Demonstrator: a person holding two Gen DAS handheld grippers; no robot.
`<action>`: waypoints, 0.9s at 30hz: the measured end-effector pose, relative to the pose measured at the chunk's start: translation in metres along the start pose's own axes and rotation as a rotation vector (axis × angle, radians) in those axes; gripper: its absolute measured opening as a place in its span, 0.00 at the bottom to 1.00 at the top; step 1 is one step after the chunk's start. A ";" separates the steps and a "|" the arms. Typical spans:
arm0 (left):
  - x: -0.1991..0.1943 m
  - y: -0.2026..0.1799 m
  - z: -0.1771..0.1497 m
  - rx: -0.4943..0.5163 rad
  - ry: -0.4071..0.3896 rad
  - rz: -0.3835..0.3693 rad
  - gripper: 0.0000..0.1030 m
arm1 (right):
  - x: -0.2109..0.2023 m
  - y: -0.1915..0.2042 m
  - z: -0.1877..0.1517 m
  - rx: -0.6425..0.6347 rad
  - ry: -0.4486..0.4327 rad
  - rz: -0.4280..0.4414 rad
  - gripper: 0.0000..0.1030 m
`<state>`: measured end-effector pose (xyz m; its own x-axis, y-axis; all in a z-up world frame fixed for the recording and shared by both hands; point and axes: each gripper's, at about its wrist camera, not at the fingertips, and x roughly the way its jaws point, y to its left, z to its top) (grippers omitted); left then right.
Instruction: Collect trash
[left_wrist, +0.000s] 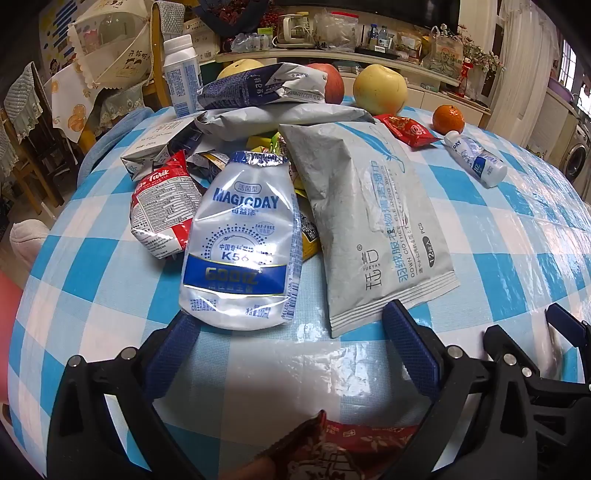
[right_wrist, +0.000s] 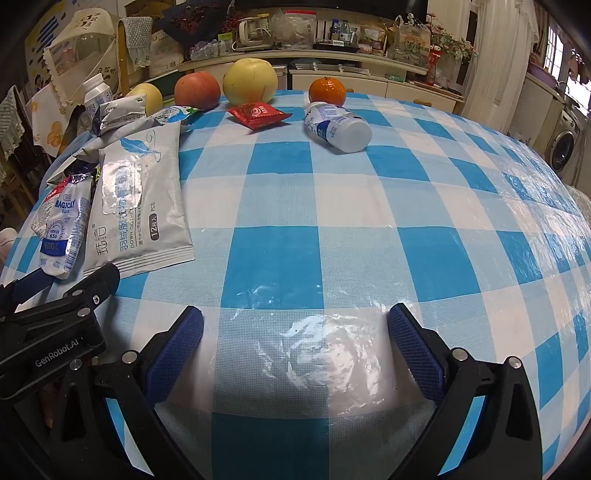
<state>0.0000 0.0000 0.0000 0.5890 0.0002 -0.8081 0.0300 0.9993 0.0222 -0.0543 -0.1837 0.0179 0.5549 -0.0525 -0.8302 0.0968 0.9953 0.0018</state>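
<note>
A heap of trash lies on the blue-checked table: a flattened Magicday pouch (left_wrist: 240, 240), a grey wipes packet (left_wrist: 369, 221), a red-and-white Teh Tarik wrapper (left_wrist: 162, 210) and crumpled silver wrappers (left_wrist: 258, 88). My left gripper (left_wrist: 291, 325) is open, its pads just short of the pouch and wipes packet. A red wrapper (left_wrist: 347, 446) lies below it at the frame's bottom. My right gripper (right_wrist: 295, 328) is open over bare tablecloth. Farther off lie a red sachet (right_wrist: 256, 114) and a fallen small bottle (right_wrist: 338, 127).
An apple (right_wrist: 197, 90), two pale pears (right_wrist: 251, 81) and an orange (right_wrist: 327, 90) sit along the far table edge. An upright white bottle (left_wrist: 181, 74) stands at the back left. Chairs stand left, shelves behind, a washing machine (right_wrist: 565, 144) right.
</note>
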 end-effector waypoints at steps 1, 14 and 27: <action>0.000 0.000 0.000 0.000 0.000 0.000 0.96 | 0.000 0.000 0.000 0.000 0.000 0.000 0.97; 0.000 0.002 0.000 0.014 0.001 -0.005 0.96 | 0.000 0.000 0.000 0.000 -0.001 0.000 0.97; -0.052 0.010 0.000 0.079 -0.188 0.014 0.96 | -0.023 -0.004 -0.013 0.046 -0.063 0.026 0.96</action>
<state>-0.0306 0.0100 0.0418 0.7298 -0.0005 -0.6837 0.0797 0.9932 0.0844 -0.0782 -0.1859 0.0297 0.6085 -0.0333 -0.7928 0.1189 0.9917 0.0496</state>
